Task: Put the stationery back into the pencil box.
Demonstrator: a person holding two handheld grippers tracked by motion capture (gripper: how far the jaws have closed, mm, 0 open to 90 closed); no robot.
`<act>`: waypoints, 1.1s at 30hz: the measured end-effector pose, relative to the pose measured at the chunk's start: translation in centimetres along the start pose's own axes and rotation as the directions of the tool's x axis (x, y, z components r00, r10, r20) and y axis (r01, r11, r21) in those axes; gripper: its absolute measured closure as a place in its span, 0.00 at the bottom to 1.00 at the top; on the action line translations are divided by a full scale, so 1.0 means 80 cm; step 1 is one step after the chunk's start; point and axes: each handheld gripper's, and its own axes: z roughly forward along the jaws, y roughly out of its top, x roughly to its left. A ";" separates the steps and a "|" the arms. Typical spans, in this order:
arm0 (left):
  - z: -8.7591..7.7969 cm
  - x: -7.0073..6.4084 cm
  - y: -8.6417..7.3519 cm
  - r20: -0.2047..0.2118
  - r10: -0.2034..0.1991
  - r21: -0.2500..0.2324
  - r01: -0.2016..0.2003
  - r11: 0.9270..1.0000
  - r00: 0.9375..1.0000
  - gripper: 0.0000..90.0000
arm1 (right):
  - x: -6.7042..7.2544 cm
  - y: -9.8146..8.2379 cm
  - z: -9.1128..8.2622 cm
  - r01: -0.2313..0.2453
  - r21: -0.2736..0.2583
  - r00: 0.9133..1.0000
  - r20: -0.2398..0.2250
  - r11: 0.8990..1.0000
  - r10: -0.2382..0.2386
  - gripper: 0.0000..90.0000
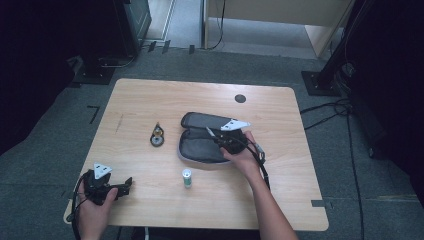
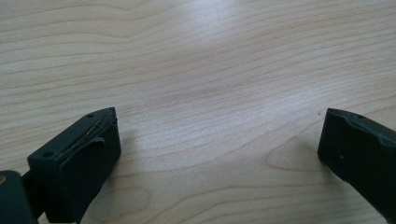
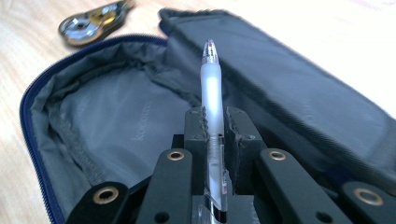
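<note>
High view: one open pencil case point(image 1: 200, 145) at table point(image 1: 150, 95) centre; one tape dispenser point(image 1: 157, 136) left of it, one small green-capped tube point(image 1: 187, 177) near side. Bare wood far and right. Left gripper point(image 1: 122, 184) at near-left corner.

Left gripper view: jaws spread wide, nothing between.

Right gripper view: right gripper point(image 3: 215, 122) clamps one translucent pen point(image 3: 211, 79) over case lining.
</note>
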 end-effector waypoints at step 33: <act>0.000 0.000 0.000 0.000 0.001 0.000 -0.001 1.000 1.000 0.00 | -0.002 -0.028 -0.009 0.076 0.151 0.974 0.202 0.986 -0.106 0.74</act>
